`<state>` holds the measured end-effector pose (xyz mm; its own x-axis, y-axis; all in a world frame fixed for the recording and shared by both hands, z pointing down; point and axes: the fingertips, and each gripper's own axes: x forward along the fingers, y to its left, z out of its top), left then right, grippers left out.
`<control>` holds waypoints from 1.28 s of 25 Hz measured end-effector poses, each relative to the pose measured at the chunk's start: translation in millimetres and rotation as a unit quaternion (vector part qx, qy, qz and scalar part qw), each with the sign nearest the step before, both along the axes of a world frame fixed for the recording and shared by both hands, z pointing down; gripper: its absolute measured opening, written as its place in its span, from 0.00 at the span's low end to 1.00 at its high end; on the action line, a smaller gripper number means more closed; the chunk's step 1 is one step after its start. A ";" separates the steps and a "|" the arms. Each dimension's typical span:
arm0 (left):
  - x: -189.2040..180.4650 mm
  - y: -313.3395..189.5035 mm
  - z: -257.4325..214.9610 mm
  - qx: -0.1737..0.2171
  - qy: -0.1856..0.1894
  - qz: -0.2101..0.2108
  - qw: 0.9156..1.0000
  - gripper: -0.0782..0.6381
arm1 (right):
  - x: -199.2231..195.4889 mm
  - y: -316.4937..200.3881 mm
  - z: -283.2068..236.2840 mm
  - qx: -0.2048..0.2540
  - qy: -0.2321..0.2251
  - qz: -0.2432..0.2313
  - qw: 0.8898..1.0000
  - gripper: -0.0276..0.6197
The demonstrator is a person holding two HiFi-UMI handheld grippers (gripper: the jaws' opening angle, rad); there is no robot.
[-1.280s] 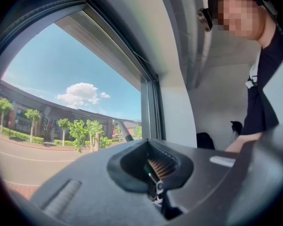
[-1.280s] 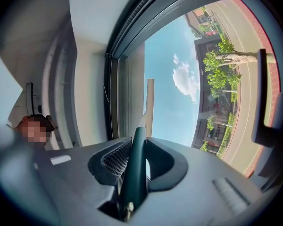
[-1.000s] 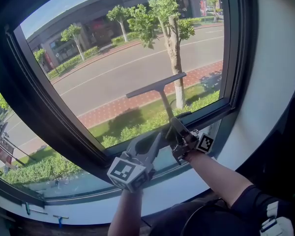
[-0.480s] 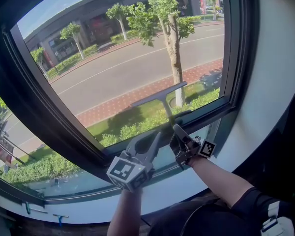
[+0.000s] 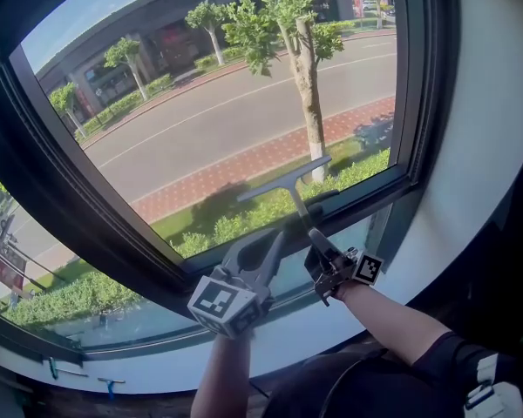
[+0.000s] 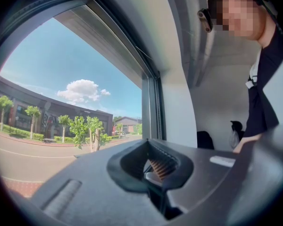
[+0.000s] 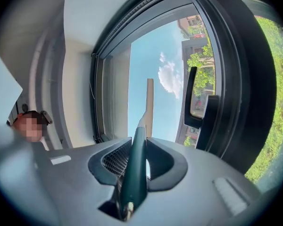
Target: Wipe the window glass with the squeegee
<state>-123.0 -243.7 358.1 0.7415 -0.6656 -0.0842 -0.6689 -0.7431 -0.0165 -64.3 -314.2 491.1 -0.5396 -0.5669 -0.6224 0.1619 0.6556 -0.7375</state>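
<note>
Glass (image 5: 200, 120): wide bare pane above and left of your blade.
Frame (image 5: 416, 103): bottom rail just under the blade, right post near.
Squeegee (image 5: 284, 178): low on the glass, tilted.
Right gripper (image 5: 316, 238): clamped on the squeegee's handle.
Left gripper (image 5: 275, 244): closed, empty, beside your right one.

The squeegee (image 7: 133, 173) handle is looking like smooth dark green plastic, glossy, catching a highlight along its length. Its blade bar (image 5: 284, 178) is reading dull grey, material unclear. The right gripper (image 7: 134, 154) and left gripper (image 6: 153, 171) are both showing matt grey plastic shells, faintly grainy. The right's inner pads (image 7: 114, 160) are showing fine mesh texture. The left's pads (image 6: 161, 166) are showing coppery ribs. The window glass (image 5: 209, 120) is looking clear and smooth. The window frame (image 5: 65, 190) is looking like dark matt metal. The window handle (image 7: 192, 98) is shining glossy black. The wall (image 5: 492, 129) is looking white, matt, painted. The sleeve (image 5: 444, 355) is showing dark cloth.
</note>
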 end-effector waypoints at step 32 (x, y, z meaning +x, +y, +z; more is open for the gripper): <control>-8.9 2.1 12.3 -0.020 0.005 -0.006 1.000 0.11 | -2.9 11.9 65.8 -0.088 0.024 0.003 0.996 0.20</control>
<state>-131.9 -241.7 370.4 0.7330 -0.6771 -0.0646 -0.6775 -0.7353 0.0196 -67.2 -302.3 556.9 -0.5630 -0.6679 -0.4868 0.1204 0.5164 -0.8478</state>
